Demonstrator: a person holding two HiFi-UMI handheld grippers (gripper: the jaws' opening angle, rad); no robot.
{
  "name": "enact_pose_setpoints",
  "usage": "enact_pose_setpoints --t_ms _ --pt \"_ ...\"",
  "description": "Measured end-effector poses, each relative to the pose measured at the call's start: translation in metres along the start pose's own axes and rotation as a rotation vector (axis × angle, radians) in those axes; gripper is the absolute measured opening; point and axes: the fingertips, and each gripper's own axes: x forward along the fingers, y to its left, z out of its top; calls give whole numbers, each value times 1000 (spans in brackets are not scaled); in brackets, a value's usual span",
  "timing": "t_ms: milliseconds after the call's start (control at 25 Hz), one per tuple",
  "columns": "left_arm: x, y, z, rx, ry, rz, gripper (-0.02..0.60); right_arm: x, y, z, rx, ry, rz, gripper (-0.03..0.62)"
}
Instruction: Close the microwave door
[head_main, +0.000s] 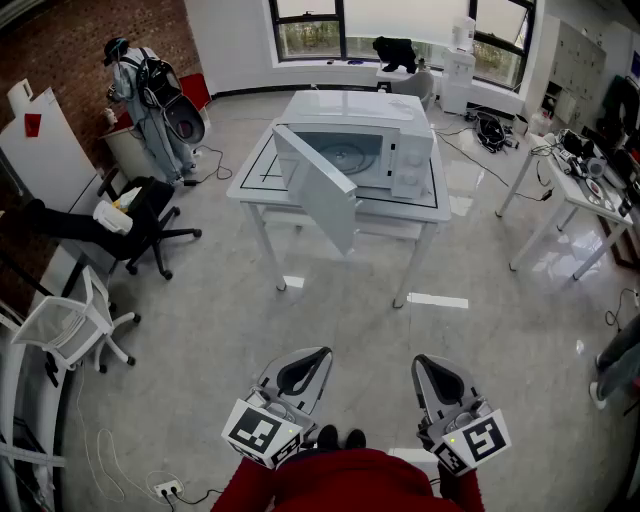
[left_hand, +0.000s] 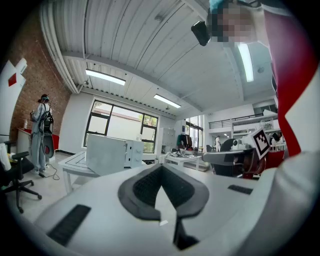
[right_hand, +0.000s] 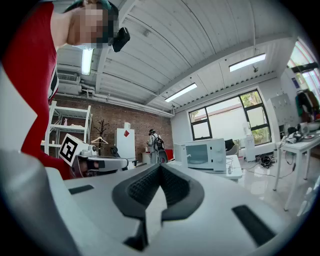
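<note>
The white microwave (head_main: 385, 150) stands on a white table (head_main: 255, 190) across the room, well ahead of me. Its door (head_main: 320, 190) hangs wide open, swung out over the table's front edge. My left gripper (head_main: 310, 360) and right gripper (head_main: 432, 368) are held low and level near my body, far from the microwave. Both are shut with nothing in them. In the left gripper view the left gripper (left_hand: 161, 170) points at the microwave (left_hand: 127, 152), whose door (left_hand: 102, 154) faces me. In the right gripper view the microwave (right_hand: 205, 154) lies beyond the right gripper (right_hand: 160, 170).
A black office chair (head_main: 140, 225) and a white chair (head_main: 70, 325) stand at the left. A person (head_main: 150, 100) with gear stands by the brick wall. A white desk (head_main: 575, 190) with clutter is at the right. Cables and a power strip (head_main: 165, 490) lie on the floor.
</note>
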Motion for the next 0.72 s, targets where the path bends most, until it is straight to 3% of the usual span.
enact_pose_setpoints --t_ms 440,720 --pt "-1 1 -15 17 49 3 9 -5 -5 -1 -15 9 -2 12" --pt "-2 0 -21 -49 45 21 9 -13 -11 -4 12 6 -13 12"
